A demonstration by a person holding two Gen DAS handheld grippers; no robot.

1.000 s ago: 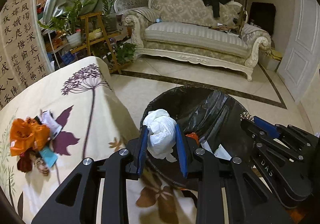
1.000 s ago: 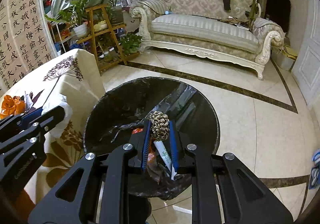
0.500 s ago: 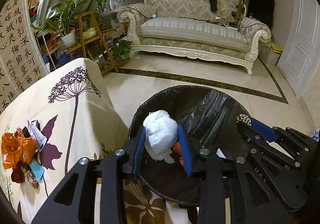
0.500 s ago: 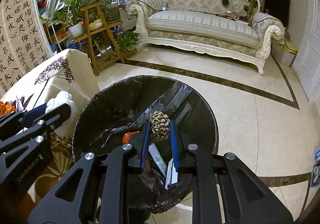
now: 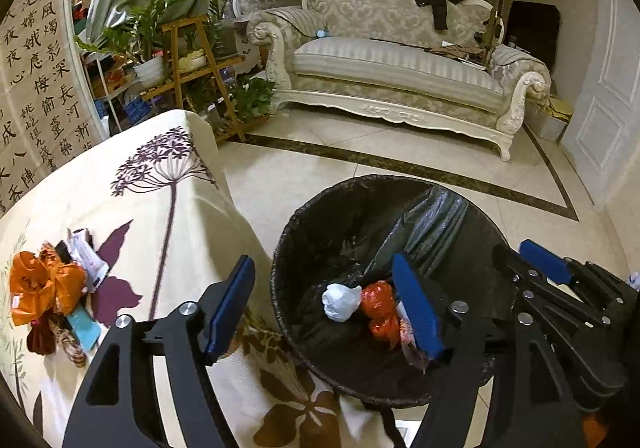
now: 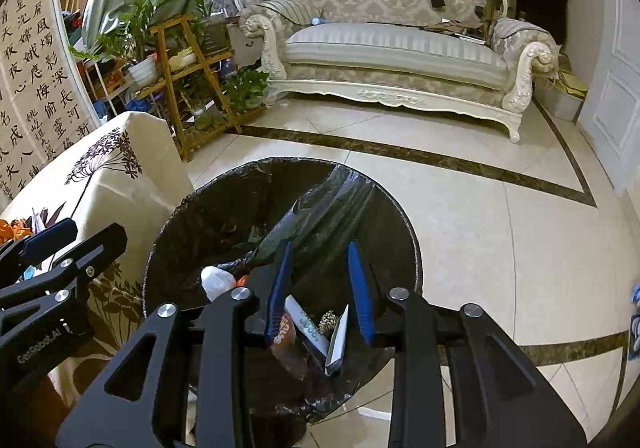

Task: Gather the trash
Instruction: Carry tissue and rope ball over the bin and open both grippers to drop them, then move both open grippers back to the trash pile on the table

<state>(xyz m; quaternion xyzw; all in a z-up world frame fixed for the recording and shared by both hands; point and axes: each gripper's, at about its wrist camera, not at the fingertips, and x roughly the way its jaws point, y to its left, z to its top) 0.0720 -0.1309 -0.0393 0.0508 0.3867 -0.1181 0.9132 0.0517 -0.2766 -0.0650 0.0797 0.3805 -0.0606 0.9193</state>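
A round bin lined with a black bag stands on the floor beside the table. My left gripper hangs over its left rim, jaws opening and wide apart with nothing between them. The white crumpled wad lies at the bin's bottom beside a red wrapper. My right gripper hovers over the bin, jaws opening, nothing held. The braided rope knot lies in the bin among packets. An orange bag and other scraps sit on the tablecloth.
The floral tablecloth drapes over the table edge left of the bin. A cream sofa stands across the tiled floor, a wooden plant stand at the left, a white door at the right.
Both grippers opened. The white wad dropped out of the left one into the bin, and the rope knot fell from the right one into the bin.
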